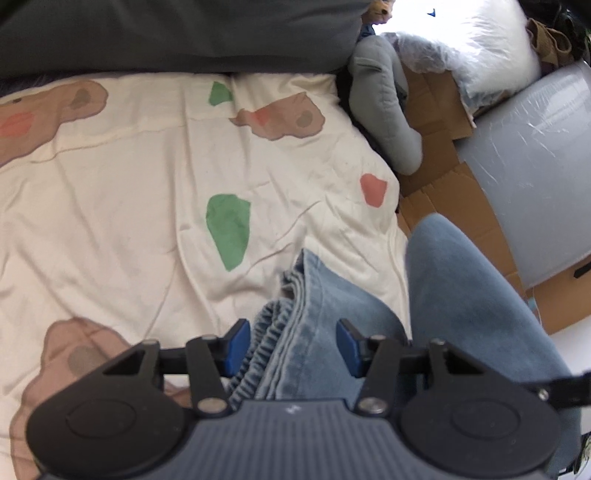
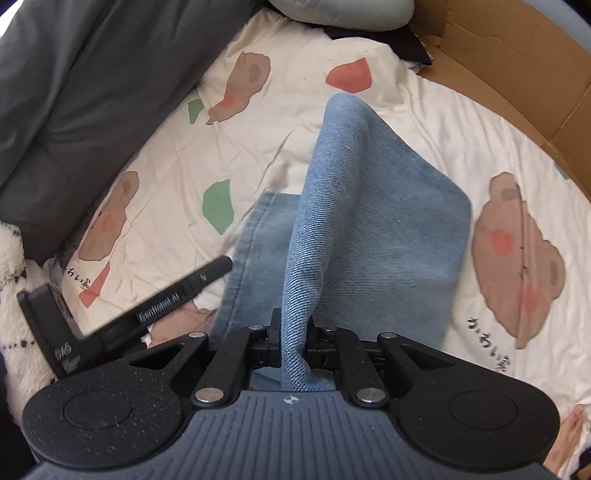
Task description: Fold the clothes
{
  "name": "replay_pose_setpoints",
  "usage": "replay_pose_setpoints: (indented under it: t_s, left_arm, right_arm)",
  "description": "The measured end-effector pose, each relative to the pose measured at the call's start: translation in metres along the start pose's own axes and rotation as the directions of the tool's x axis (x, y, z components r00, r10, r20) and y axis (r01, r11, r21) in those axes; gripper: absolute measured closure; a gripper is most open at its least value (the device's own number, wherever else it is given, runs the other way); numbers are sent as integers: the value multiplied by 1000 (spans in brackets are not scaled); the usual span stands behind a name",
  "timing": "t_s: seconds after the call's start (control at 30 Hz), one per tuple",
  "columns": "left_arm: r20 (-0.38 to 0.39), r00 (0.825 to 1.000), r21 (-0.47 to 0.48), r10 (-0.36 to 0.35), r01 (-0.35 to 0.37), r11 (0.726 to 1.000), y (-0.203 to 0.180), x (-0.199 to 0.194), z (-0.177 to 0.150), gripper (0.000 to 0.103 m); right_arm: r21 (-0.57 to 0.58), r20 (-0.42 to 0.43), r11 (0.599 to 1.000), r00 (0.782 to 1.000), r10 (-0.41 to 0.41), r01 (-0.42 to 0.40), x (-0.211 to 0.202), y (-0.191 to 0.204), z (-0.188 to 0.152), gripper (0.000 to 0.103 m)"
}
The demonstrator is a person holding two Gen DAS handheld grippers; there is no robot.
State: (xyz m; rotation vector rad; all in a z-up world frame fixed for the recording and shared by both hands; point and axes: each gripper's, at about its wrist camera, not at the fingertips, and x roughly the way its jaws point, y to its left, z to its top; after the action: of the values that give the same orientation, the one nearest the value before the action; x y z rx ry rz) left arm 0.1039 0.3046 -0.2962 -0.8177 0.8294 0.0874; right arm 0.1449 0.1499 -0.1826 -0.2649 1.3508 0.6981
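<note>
Left tongs (image 1: 292, 347) apart | right tongs (image 2: 291, 341) clamped on jeans (image 2: 369, 229) | 1 jeans, 1 bedsheet (image 1: 129, 206)

One jeans (image 2: 369, 229) (two grippers)

Cream bedsheet (image 1: 110, 221) with brown bear, green and coral blotch print fills area under and ahead of claws. Dark grey duvet (image 1: 177, 33) bunched along far edge, ahead-left. Grey plush toy (image 1: 384, 107) ahead-right, off sheet edge. Flattened cardboard (image 1: 439, 192) just right of it. White plastic-wrapped pillow (image 1: 480, 48) far right on cardboard. Fluffy white fabric (image 2: 14, 295) at near left in right wrist view.
</note>
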Motion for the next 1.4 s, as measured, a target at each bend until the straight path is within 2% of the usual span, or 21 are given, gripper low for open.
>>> replay_pose_setpoints:
  t_s: [0.23, 0.37, 0.53, 0.6, 0.67, 0.73, 0.8, 1.0, 1.13, 1.2, 1.3, 1.4]
  left_arm:
    - [19, 1000, -1, 5, -5, 1000, 8, -8, -4, 67]
    - [34, 999, -31, -10, 11, 999, 13, -15, -6, 69]
    - [45, 999, -20, -11, 12, 1000, 13, -23, -5, 69]
    - [48, 999, -23, -12, 13, 1000, 14, -25, -4, 69]
    - [52, 999, -31, -14, 16, 999, 16, -27, -3, 69]
    - [55, 998, -33, -10, 12, 999, 18, -29, -1, 69]
    - [56, 998, -34, -2, 4, 999, 20, -32, -1, 69]
    - [35, 999, -25, -19, 20, 1000, 20, -40, -4, 69]
    - [9, 999, -17, -50, 50, 999, 16, -48, -13, 69]
    - [1, 998, -19, -65, 65, 998, 15, -53, -17, 67]
    - [-22, 997, -13, -78, 77, 997, 15, -54, -24, 54]
    - [-63, 995, -20, -82, 81, 996, 17, -50, -32, 52]
  right_arm:
    - [-85, -26, 996, 1000, 10, -13, 30, 28, -11, 97]
    - [-107, -37, 994, 999, 3, -6, 46, 36, -18, 97]
    - [-114, -53, 993, 999, -6, 0, 67, 44, -23, 96]
    - [-111, -66, 994, 998, -7, 0, 74, 45, -27, 91]
    - [-93, -86, 995, 996, 17, -25, 78, 46, -30, 77]
    - [-75, -102, 996, 994, 45, -53, 79, 46, -34, 67]
    - [-59, -110, 995, 991, 76, -83, 75, 48, -38, 65]
    - [24, -93, 984, 980, 178, -176, 50, 31, -52, 65]
    - [87, -55, 974, 975, 215, -210, 32, 11, -60, 65]
    - [115, -31, 971, 976, 216, -211, 27, -1, -63, 64]
    - [139, 9, 972, 981, 191, -191, 27, -20, -71, 64]
    - [153, 28, 977, 989, 145, -147, 34, -38, -81, 64]
